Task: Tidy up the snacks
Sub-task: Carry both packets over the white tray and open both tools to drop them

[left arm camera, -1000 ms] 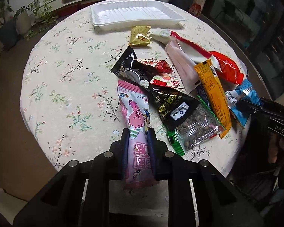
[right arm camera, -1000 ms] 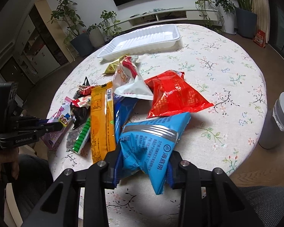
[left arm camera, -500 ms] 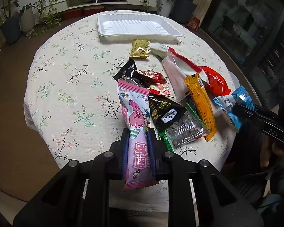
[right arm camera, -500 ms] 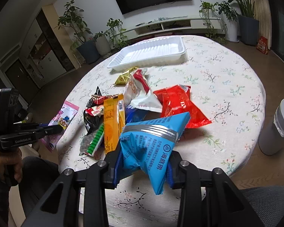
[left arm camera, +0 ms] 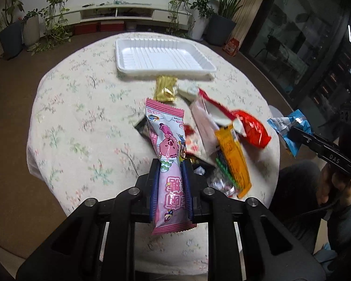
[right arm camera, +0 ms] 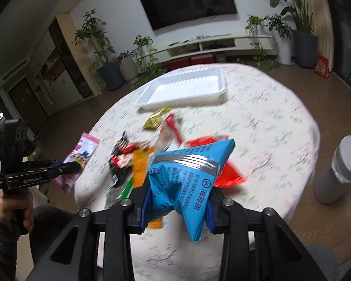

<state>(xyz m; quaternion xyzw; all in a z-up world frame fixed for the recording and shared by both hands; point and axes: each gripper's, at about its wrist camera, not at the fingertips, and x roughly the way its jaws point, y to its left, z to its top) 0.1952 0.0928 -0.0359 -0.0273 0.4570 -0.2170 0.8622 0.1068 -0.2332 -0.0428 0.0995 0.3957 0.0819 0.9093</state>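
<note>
Presently, left gripper (left arm camera: 171, 188): clamped on pink snack packet (left arm camera: 168, 154), long axis pointing ahead. Right gripper (right arm camera: 176, 205): clamped on blue snack bag (right arm camera: 187, 175). White tray (left arm camera: 161, 58): empty, straight ahead beyond the counter (left arm camera: 82, 117) pile, nearer the left gripper.

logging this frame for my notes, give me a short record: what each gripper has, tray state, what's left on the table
left gripper: shut on pink snack pack
right gripper: shut on blue snack bag
white tray: empty, far side of table
left on table: gold packet, red bag, orange bar, others in a pile
</note>
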